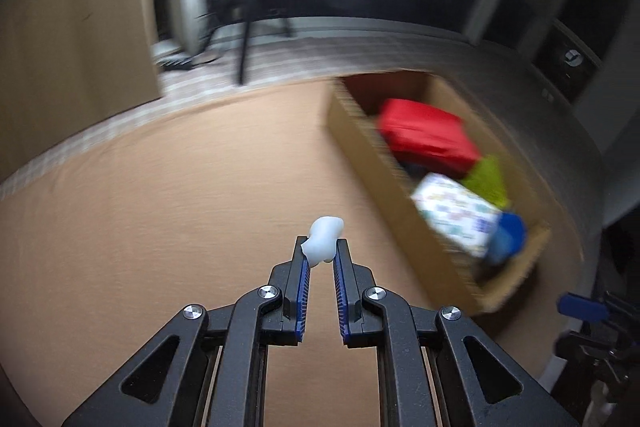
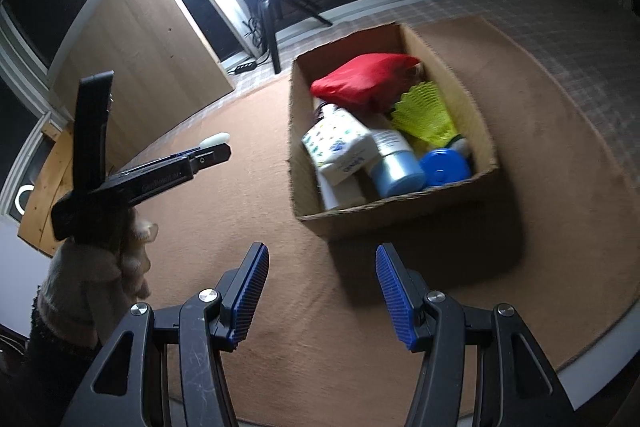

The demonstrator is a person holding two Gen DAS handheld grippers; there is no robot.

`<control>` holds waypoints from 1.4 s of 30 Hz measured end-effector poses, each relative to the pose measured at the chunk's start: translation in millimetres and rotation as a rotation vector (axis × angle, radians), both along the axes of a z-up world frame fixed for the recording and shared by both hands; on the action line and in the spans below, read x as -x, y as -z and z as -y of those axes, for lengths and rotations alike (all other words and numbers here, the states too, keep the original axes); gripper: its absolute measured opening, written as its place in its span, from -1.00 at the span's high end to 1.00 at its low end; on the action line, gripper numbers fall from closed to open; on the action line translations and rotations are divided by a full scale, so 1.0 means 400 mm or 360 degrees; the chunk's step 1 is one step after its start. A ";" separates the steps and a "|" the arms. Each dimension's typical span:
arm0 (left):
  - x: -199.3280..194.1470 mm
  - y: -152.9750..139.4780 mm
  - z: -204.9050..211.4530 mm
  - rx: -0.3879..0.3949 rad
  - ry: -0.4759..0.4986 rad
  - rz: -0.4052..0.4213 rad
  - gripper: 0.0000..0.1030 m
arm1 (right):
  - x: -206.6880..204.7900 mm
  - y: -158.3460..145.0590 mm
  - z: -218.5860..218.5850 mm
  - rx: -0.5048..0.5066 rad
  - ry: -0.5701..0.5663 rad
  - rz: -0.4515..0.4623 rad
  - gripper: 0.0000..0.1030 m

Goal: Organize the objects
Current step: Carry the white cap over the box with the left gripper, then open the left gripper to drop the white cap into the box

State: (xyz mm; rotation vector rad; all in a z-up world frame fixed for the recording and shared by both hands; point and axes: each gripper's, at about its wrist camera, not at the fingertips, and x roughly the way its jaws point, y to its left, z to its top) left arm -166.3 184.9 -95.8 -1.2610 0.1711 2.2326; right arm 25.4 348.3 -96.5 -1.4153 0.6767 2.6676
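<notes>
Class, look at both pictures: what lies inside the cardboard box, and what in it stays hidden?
Inside the cardboard box: a red pouch, yellow-green ribbed item, patterned white packet, pale blue cylinder and blue lid. The box floor and anything beneath them are covered.

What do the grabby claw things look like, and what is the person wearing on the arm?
Both grippers, left and right, have black angular frames with round silver screws and blue ridged pads inside their two fingers. The left one shows small pale lettering on its side. The person's sleeve is fuzzy and cream-coloured.
</notes>
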 end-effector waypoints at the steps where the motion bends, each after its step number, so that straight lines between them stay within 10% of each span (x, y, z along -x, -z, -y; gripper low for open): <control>1: -0.016 -0.006 -0.024 0.0002 0.0028 -0.0012 0.77 | -0.008 -0.001 -0.007 -0.0013 0.0008 0.0000 -0.01; 17: -0.174 -0.067 -0.309 0.0010 0.0328 -0.0156 0.76 | -0.086 0.009 -0.105 -0.0069 0.0130 0.0017 -0.01; 42: -0.163 -0.039 -0.440 -0.0005 0.0371 -0.0135 0.59 | -0.118 0.020 -0.171 -0.0072 0.0187 0.0045 -0.01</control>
